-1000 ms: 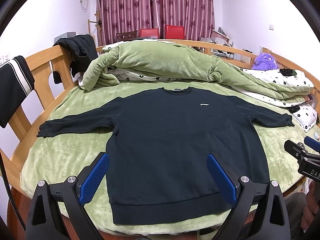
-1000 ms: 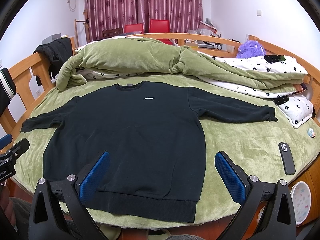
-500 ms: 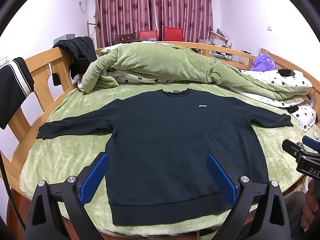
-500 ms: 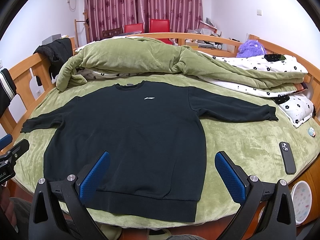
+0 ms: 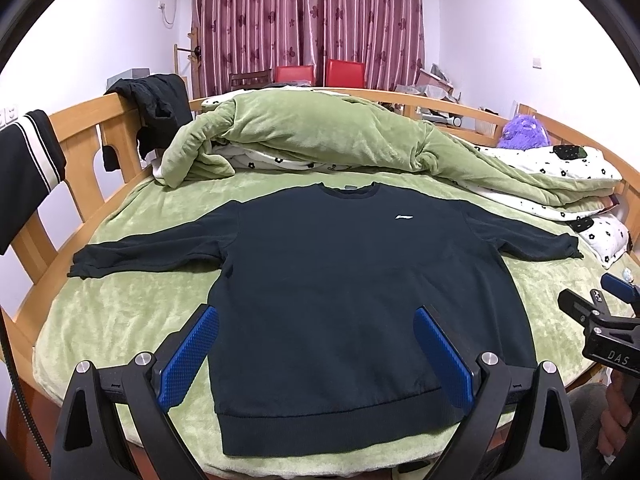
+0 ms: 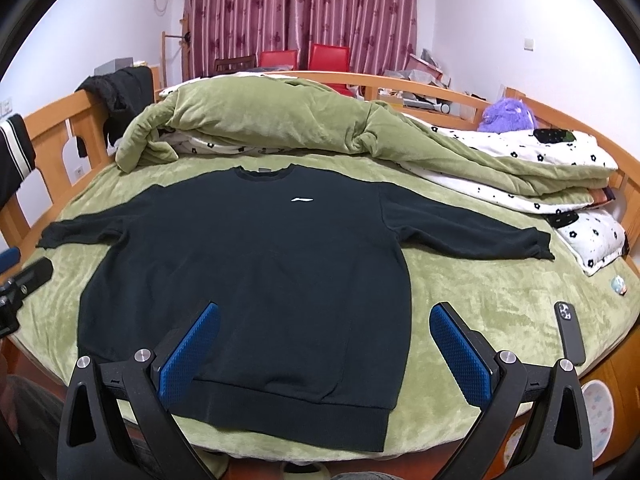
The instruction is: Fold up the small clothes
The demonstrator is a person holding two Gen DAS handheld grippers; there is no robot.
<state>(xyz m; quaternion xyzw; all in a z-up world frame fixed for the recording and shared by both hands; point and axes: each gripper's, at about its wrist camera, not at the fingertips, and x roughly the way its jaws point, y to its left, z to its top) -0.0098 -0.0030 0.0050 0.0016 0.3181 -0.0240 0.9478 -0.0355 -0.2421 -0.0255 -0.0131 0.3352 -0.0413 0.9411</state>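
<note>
Both tools hung over the near edge of the bed with nothing in them: the left tool had its blue pads spread wide over the lower body of the black sweatshirt, and the right tool was equally wide apart, its left pad over the sweatshirt's hem area and its right pad over bare green blanket beyond the garment's side. The likeliest trouble from here, as a judgement, was in the grasp: the sweatshirt lay on a plush blanket, so a pinch at the hem or a cuff could catch the pile underneath and drag the bedding along, or take only the top layer of the body so that front and back slid apart and the fold came out crooked. The fabric looked thick and limp, so a sleeve lifted by one point would probably sag and land bunched. A dark phone lay on the blanket just to the right of the right tool, where a sweeping sleeve could knock it toward the bed's edge. The sweatshirt lay face up and flat ahead of both tools, its collar far from them toward the heaped green quilt, both sleeves stretched outward to left and right, its ribbed hem nearest the tools, a small white logo on the chest, no fold made yet.
</note>
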